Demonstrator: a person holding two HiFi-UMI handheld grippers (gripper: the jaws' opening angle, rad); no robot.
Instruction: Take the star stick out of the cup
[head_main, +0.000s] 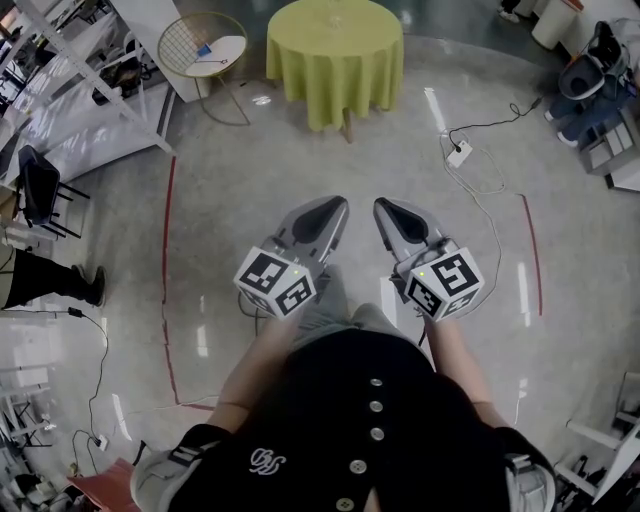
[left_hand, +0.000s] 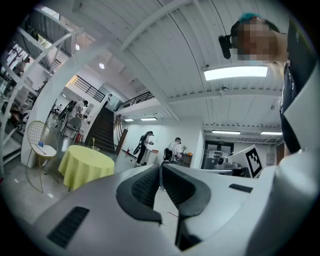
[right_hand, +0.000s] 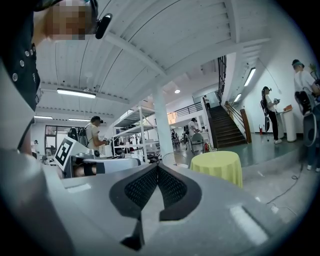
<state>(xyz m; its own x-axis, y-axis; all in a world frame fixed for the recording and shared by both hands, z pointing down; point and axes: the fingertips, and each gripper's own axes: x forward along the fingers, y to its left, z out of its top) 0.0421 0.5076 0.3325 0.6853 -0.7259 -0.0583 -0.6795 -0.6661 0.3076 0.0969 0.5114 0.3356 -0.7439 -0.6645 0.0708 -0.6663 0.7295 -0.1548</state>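
A round table with a yellow-green cloth stands on the floor ahead of me. In the left gripper view a thin stick with a small star on top rises from a clear cup on that table, far from both grippers. My left gripper and right gripper are held side by side at waist height and point level toward the table. The left gripper has its jaws together with nothing between them. On the right gripper the jaws are likewise shut and empty.
A gold wire side table stands left of the cloth table, with white racks beyond it. A power strip and cable lie on the floor to the right. Red tape lines mark the floor. Several people stand by distant stairs.
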